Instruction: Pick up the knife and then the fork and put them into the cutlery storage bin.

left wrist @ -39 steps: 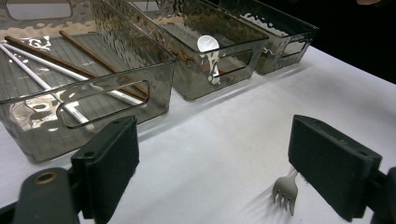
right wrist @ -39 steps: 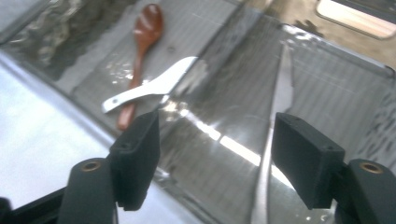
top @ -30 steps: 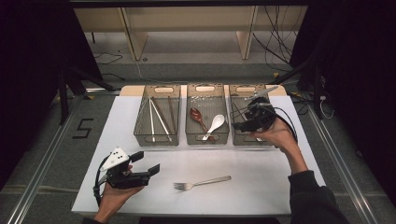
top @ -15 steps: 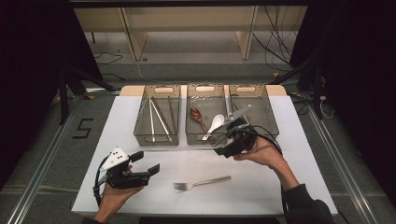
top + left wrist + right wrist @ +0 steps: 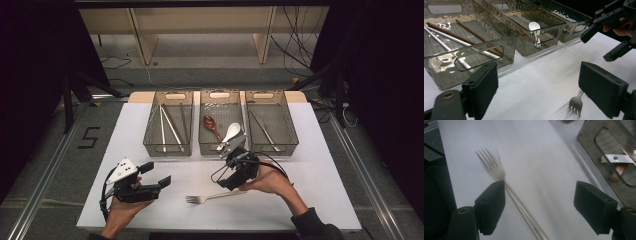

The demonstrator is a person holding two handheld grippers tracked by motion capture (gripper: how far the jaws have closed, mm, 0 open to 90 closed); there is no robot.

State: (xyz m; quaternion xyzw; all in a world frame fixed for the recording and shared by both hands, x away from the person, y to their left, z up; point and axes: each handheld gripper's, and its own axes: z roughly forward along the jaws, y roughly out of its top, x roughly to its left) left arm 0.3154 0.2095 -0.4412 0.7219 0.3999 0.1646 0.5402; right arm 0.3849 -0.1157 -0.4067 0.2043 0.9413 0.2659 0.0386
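High view — chopsticks (image 5: 169,125) in left bin (image 5: 168,150), spoons (image 5: 222,130) in middle bin (image 5: 220,148)

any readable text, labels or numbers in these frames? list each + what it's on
"5": black figure marked on the grey floor, left of the table.
Fork handle: a faint stamp in the right gripper view, too small and blurred to read.
No readable text on the three bins.

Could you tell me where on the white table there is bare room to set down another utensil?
The widest bare patch is the table's right part, right of the right gripper and in front of the right bin. Another lies between the left bin and the left gripper. Around the fork, between both grippers, it is crowded.
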